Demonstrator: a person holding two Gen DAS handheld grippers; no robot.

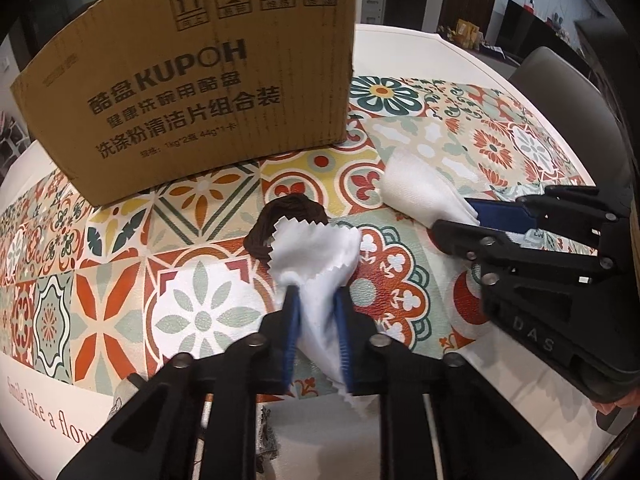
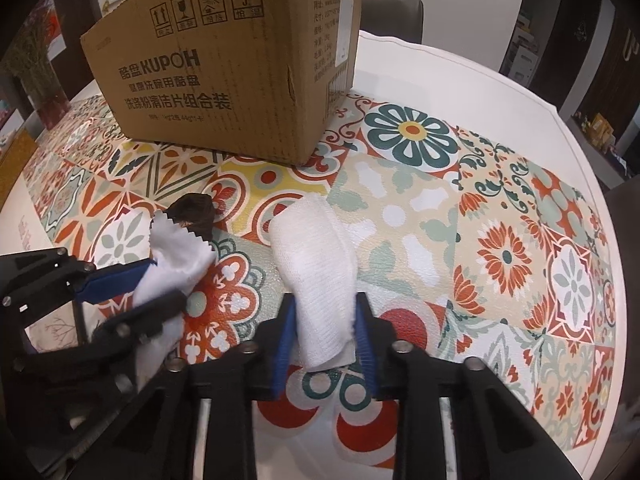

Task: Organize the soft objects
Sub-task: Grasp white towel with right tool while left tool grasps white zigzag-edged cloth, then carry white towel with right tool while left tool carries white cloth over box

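**Two cloths gripped, box not yet reached**

Honestly, the weak point is how little of each cloth I have. My left gripper (image 1: 316, 336) pinches the thin white cloth with the zigzag edge (image 1: 316, 252) near one end, and most of it hangs free ahead of the fingers. If it drags on the patterned mat (image 2: 500, 240) it could slip out, or its loose end could catch the dark brown tangle (image 1: 286, 222) lying right behind it and drag that along. The folded white towel (image 2: 316, 264) in my right gripper (image 2: 326, 344) is thicker, and its folds could fall open once lifted.

Both sets of jaws are nearly together, clamped on fabric: the left squeezes the zigzag cloth between its blue pads, the right squeezes the near end of the towel. Both cloths sit low over the mat, side by side, in front of the cardboard box (image 2: 224, 80), which stands well apart at the back. I judge the box to be where they belong.
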